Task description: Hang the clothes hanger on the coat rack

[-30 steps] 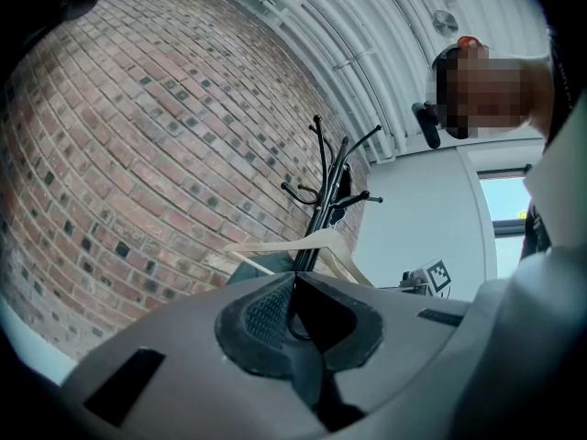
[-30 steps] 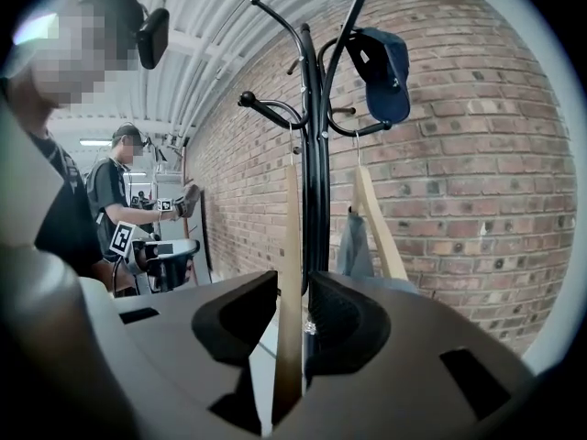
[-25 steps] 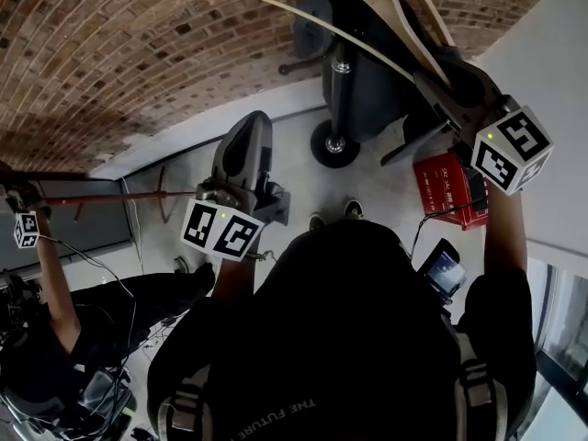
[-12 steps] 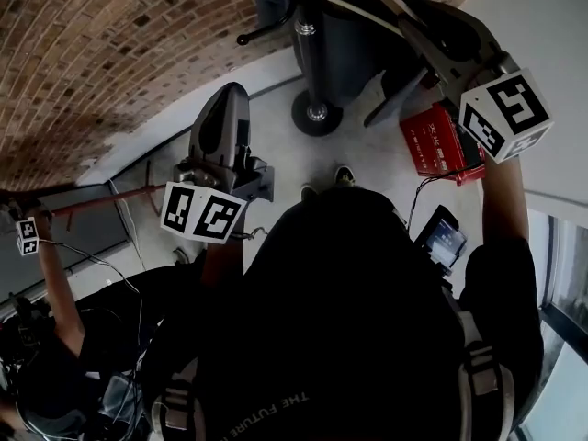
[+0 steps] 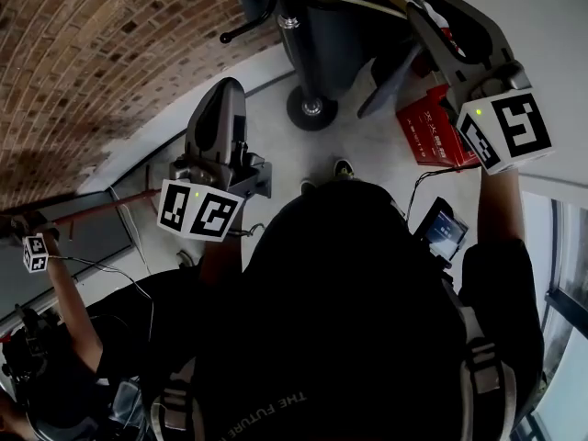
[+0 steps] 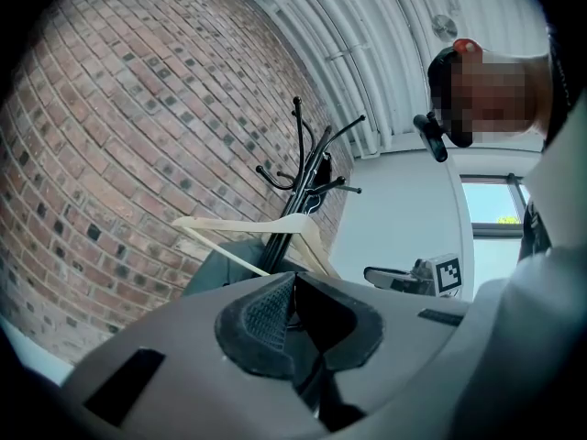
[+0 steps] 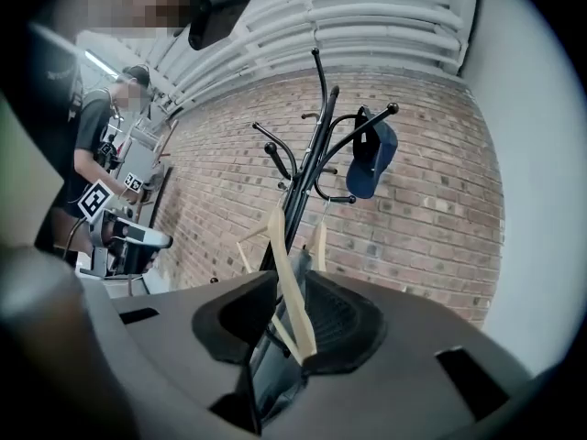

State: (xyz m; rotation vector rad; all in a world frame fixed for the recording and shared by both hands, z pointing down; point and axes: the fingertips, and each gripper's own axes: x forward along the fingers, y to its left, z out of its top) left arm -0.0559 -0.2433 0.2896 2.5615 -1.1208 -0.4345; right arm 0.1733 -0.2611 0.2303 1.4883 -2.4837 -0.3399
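Right tool (image 7: 292, 324): raised in the person's right hand, dark ridged pads clenched on one arm of the pale wooden clothes hanger (image 7: 289, 284). The arm runs slantwise up out of the gap between the pads. The hanger is held up against the black metal coat rack (image 7: 312, 163), crossing in front of its pole. Its upper part reaches to just under the lower prongs, and whether its wire hook rests on a prong cannot be told. In the head view the hanger shows as a pale curved strip at the top edge, above the rack's round base. Left tool (image 6: 295, 287): held lower, in front of the person's chest, pointed towards the rack. Its pads are closed tip to tip with nothing between them, and it is well apart from the hanger. Dark blue cap (image 7: 371, 163): hangs from an upper right prong of the rack. Red-brown brick wall (image 7: 431, 218): directly behind the rack. Pale grey floor (image 5: 367, 154): carries the rack's base and, near it on the person's right, a red rectangular box (image 5: 427, 131). Second person (image 5: 69, 310): at the far left of the head view, one arm raised with a small marker cube at the hand.
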